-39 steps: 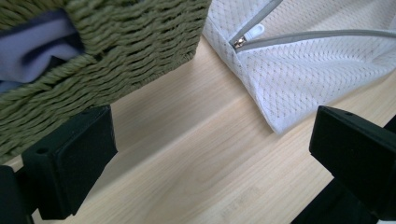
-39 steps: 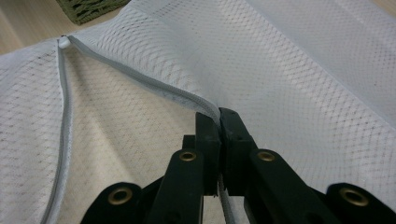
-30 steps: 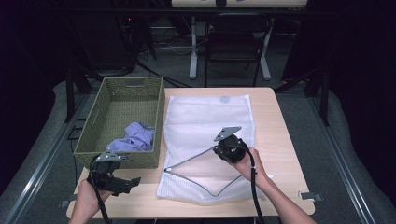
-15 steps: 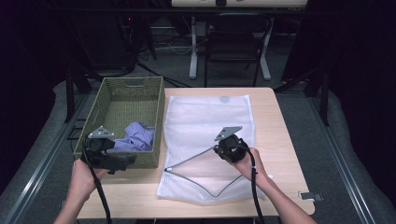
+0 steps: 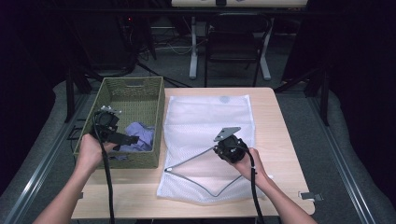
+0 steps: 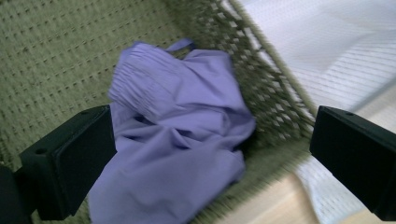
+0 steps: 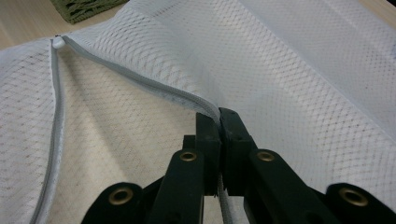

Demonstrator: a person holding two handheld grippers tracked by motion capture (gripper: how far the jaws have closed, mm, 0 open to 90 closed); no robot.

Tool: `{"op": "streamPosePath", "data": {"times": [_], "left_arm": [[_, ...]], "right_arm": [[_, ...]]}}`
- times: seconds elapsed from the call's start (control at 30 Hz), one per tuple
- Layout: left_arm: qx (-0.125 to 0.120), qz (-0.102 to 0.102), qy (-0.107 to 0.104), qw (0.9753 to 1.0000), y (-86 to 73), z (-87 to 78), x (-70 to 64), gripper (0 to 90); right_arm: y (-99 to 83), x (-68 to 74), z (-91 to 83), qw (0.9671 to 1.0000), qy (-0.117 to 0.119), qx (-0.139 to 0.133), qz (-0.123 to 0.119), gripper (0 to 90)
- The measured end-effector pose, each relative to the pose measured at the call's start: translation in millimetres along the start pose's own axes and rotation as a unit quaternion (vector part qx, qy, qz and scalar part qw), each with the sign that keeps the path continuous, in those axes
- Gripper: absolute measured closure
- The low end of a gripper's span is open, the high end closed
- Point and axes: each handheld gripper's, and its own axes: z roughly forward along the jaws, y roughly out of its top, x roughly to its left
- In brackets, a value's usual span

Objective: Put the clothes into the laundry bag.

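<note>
**Purple cloth in the basket, mesh bag held open**

On the left side of the table (image 5: 280,116) sits a green woven basket (image 5: 135,91). Its long side runs from near to far. A crumpled purple cloth (image 5: 140,135) lies in the near end of the basket, against the right wall.

The left gripper (image 5: 123,138) hangs over the near end of the basket and points right, toward the cloth. In the left gripper view its two black jaws stand wide apart, with the purple cloth (image 6: 177,140) between them. They hold nothing.

To the right of the basket lies a big white mesh bag (image 5: 210,121), flat on the table. Its long side also runs from near to far. Its grey zipper (image 5: 191,158) is undone at the near end, so the mouth gapes there.

The right gripper (image 5: 222,147) is over the near part of the bag. In the right gripper view its jaws are pinched tight on the zipper edge (image 7: 140,81) of the mesh bag (image 7: 303,70), lifting it up a little.
</note>
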Motion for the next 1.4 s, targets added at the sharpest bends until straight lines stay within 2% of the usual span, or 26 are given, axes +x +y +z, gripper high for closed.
{"op": "streamPosePath", "data": {"times": [0.1,0.17,0.27,0.37,0.43,0.53,0.57,0.6,0.77,0.87,0.9,0.97,1.0,1.07,1.1,1.13,1.2,1.37,1.4], "left_arm": [[0.022,-0.009,0.000,0.9997,7.4,11.5,10.8,0.1],[0.036,-0.020,-0.009,0.9991,11.3,20.1,17.4,0.1],[0.053,-0.028,-0.013,0.9981,15.8,34.1,20.5,0.1],[0.084,-0.017,-0.013,0.9962,21.0,48.9,19.4,0.1],[0.114,-0.011,-0.015,0.9933,23.3,57.3,18.8,0.1],[0.149,-0.001,-0.008,0.9888,24.2,68.5,17.9,0.1],[0.156,0.003,-0.007,0.9877,24.9,70.9,17.9,0.1],[0.161,-0.002,-0.006,0.9869,25.2,72.5,17.1,0.1],[0.195,0.025,0.005,0.9806,29.5,82.3,14.2,0.0],[0.213,0.030,0.011,0.9765,31.0,88.9,15.1,0.0],[0.223,0.029,0.011,0.9744,31.0,92.4,16.1,0.0],[0.231,0.027,0.012,0.9725,30.6,97.8,17.1,0.1],[0.240,0.029,0.014,0.9704,31.0,100.3,17.7,0.1],[0.245,0.032,0.017,0.9688,31.3,104.9,18.0,0.2],[0.252,0.033,0.017,0.9670,31.7,107.5,18.1,0.2],[0.255,0.033,0.018,0.9663,31.8,108.7,18.3,0.8],[0.265,0.038,0.019,0.9634,32.8,111.2,19.2,3.2],[0.279,0.041,0.015,0.9593,33.1,116.4,21.8,10.3],[0.284,0.044,0.012,0.9577,33.5,117.4,22.4,11.9]], "right_arm": [[-0.6,1.6,2.1,1.0000,0.002,0.003,-0.004,87.6],[-1.7,2.1,2.6,1.0000,0.002,0.006,-0.005,87.6],[-3.2,1.6,1.4,0.9999,-0.002,0.008,-0.009,87.6],[-2.8,0.6,-0.1,0.9999,-0.005,0.006,-0.007,87.6],[-2.8,0.8,0.3,0.9999,-0.004,0.007,-0.008,87.7],[-3.5,1.1,1.2,0.9999,-0.002,0.008,-0.007,87.6],[-4.0,0.8,0.9,0.9999,-0.002,0.008,-0.009,87.6],[-4.4,0.4,0.5,0.9999,-0.003,0.009,-0.010,87.6],[-4.3,-0.8,-1.1,0.9999,-0.006,0.006,-0.009,87.6],[-4.6,-0.6,-0.2,0.9999,-0.005,0.008,-0.007,87.6],[-4.6,-0.7,-0.1,0.9999,-0.004,0.008,-0.007,87.6],[-4.9,-0.9,-0.5,0.9999,-0.004,0.008,-0.008,87.6],[-4.9,-1.0,-0.9,0.9999,-0.005,0.007,-0.008,87.6],[-4.5,-1.3,-1.6,0.9999,-0.006,0.005,-0.008,87.6],[-4.5,-1.4,-1.6,0.9999,-0.006,0.006,-0.009,87.6],[-4.6,-1.6,-1.3,0.9999,-0.006,0.006,-0.009,87.6],[-4.9,-1.9,-0.9,0.9999,-0.005,0.007,-0.008,87.6],[-5.6,-3.3,-1.9,0.9999,-0.006,0.007,-0.008,87.5],[-5.6,-3.2,-2.4,0.9999,-0.007,0.006,-0.008,87.5]]}}
